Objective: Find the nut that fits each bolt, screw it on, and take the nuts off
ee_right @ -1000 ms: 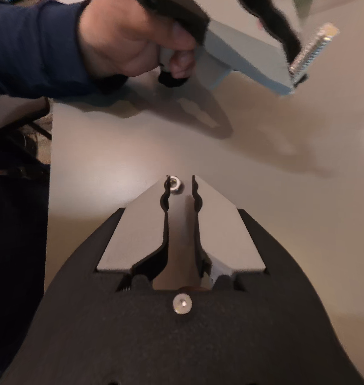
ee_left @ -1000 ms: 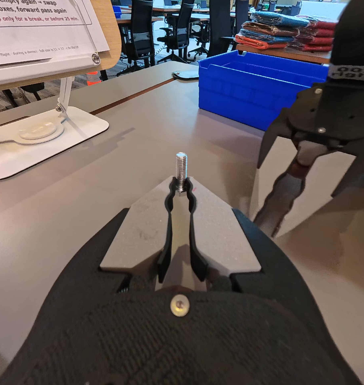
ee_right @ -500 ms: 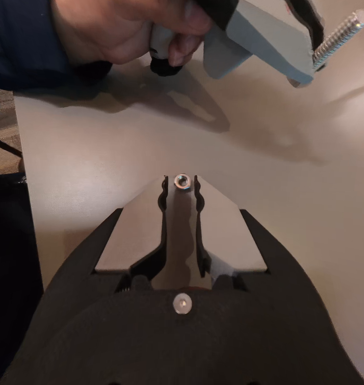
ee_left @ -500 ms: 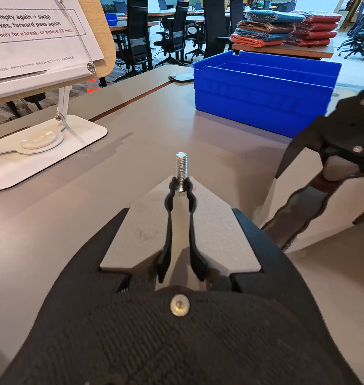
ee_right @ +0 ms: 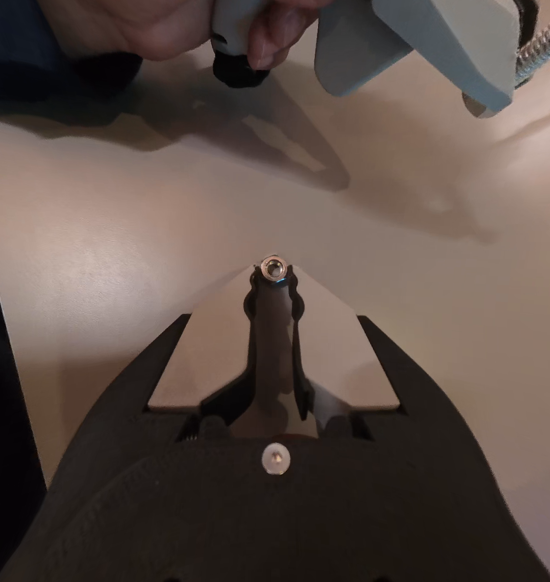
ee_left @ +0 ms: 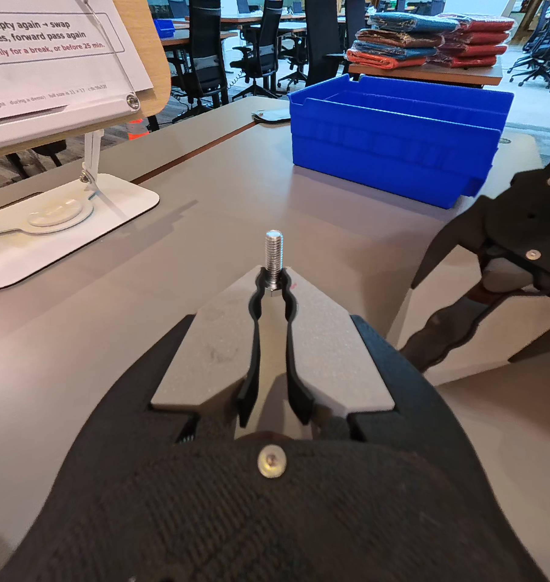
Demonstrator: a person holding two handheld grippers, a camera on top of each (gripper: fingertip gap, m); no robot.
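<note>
Bolt (ee_left: 273,255) position: clamped at its hex head between the tips of the left gripper (ee_left: 273,285), threaded shank pointing up and away above the grey surface (ee_left: 204,220). Right gripper (ee_right: 273,277) pinches a small nut (ee_right: 273,270) at its fingertips, bore facing outward, close above the surface. A blue bin (ee_left: 393,138) sits farther back, a white document stand (ee_left: 56,204) at left.
</note>
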